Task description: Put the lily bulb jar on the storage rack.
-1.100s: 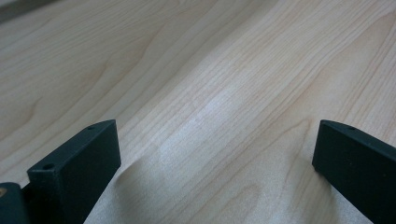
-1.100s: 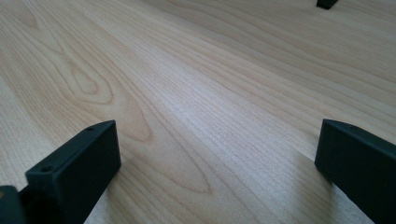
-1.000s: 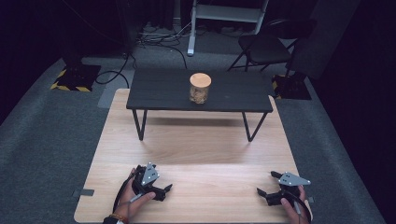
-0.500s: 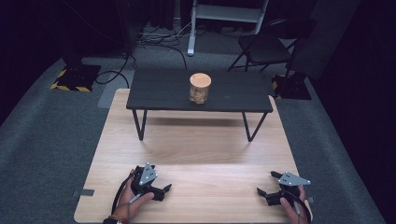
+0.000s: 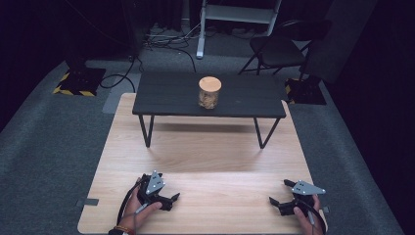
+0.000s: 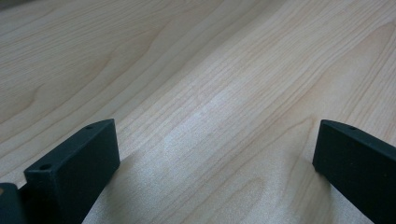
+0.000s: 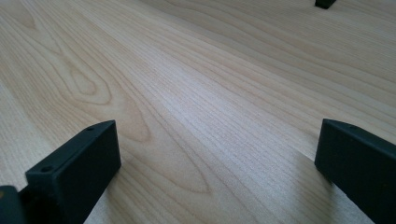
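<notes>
While both grippers are rested on the light wooden board [image 5: 205,161] near its near edge, nothing is held between their jaws. The left gripper [image 5: 172,199] is seen toward the near left corner, its jaws spread wide over bare wood; the right gripper [image 5: 280,193] is seen toward the near right corner, likewise spread. The cork-lidded glass jar [image 5: 209,92] is stood upright at the middle of the low black table [image 5: 166,93], well apart from both grippers.

Dim room with grey carpet [image 5: 44,147]. A pale wooden board [image 5: 205,156] lies on it, a low black table [image 5: 166,95] stands at its far end, and a dark folding chair [image 5: 276,49] stands behind.
</notes>
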{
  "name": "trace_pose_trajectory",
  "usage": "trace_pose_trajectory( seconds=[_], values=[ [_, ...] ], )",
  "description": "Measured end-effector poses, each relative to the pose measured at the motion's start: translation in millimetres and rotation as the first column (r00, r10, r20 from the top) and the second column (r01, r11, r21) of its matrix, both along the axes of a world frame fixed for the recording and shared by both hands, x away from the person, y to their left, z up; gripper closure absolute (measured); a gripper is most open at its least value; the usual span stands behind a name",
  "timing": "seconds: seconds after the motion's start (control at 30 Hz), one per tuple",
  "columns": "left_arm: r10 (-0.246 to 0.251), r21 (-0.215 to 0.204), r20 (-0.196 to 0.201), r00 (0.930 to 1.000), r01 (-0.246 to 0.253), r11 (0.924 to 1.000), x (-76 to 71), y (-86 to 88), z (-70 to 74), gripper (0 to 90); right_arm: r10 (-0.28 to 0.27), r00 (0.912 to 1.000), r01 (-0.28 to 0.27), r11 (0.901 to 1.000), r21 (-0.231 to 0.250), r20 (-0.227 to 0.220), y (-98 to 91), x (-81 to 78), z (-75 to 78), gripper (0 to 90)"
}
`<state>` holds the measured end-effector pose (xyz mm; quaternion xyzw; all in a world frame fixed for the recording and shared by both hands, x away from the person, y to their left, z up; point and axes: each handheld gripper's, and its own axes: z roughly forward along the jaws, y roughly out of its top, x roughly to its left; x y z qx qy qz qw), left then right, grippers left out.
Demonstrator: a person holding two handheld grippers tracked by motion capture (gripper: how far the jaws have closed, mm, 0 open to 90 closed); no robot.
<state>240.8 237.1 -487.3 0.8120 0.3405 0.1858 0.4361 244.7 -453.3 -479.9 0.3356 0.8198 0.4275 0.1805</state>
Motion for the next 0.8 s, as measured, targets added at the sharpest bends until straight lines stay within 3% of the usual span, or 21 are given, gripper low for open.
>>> trace_pose_trajectory(
  seconds=[0.8],
  values=[
    [0.003,-0.001,-0.001,1.0000,-0.003,1.0000,0.8,-0.7,-0.1,0.5,-0.003,1.0000,0.003,1.0000,-0.001,0.001,0.3,0.1,-0.1,0.0]
  ],
)
